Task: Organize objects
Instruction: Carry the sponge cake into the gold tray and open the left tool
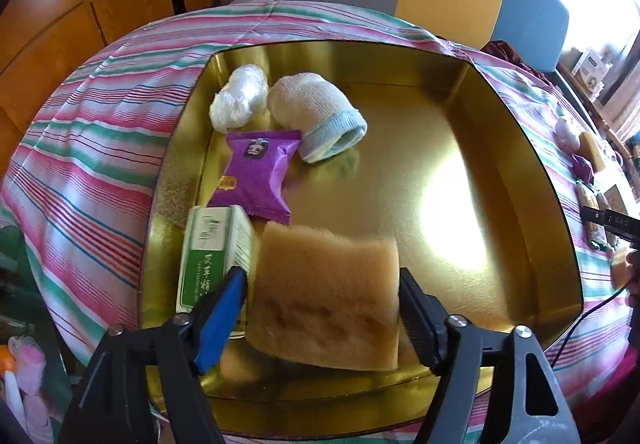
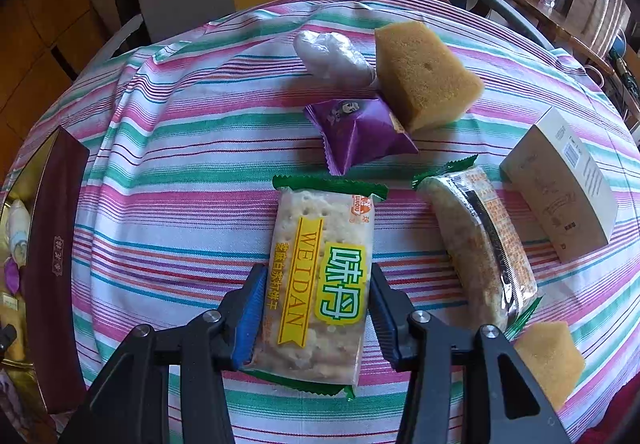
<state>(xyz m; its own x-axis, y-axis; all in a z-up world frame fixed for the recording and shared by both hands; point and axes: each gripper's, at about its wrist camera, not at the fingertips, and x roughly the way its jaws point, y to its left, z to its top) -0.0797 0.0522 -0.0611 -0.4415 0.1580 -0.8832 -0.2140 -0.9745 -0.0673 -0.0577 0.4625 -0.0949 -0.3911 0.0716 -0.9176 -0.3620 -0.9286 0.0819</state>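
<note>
In the left wrist view my left gripper (image 1: 322,280) is shut on a tan sponge (image 1: 326,292) and holds it just above the floor of a gold tray (image 1: 520,147). In the tray lie a green-and-white box (image 1: 210,256), a purple snack packet (image 1: 256,175), a rolled white sock (image 1: 316,115) and a crumpled plastic ball (image 1: 240,95). In the right wrist view my right gripper (image 2: 318,280) has its jaws around a WEIDAN cracker packet (image 2: 320,280) lying on the striped tablecloth (image 2: 168,147); the fingers sit against its sides.
On the cloth in the right wrist view lie a second cracker packet (image 2: 476,244), a purple packet (image 2: 360,131), a tan sponge (image 2: 424,75), a plastic wad (image 2: 332,55), a white carton (image 2: 560,183) and another sponge (image 2: 548,360). The tray's dark red wall (image 2: 56,244) is at the left. Chairs stand behind the table.
</note>
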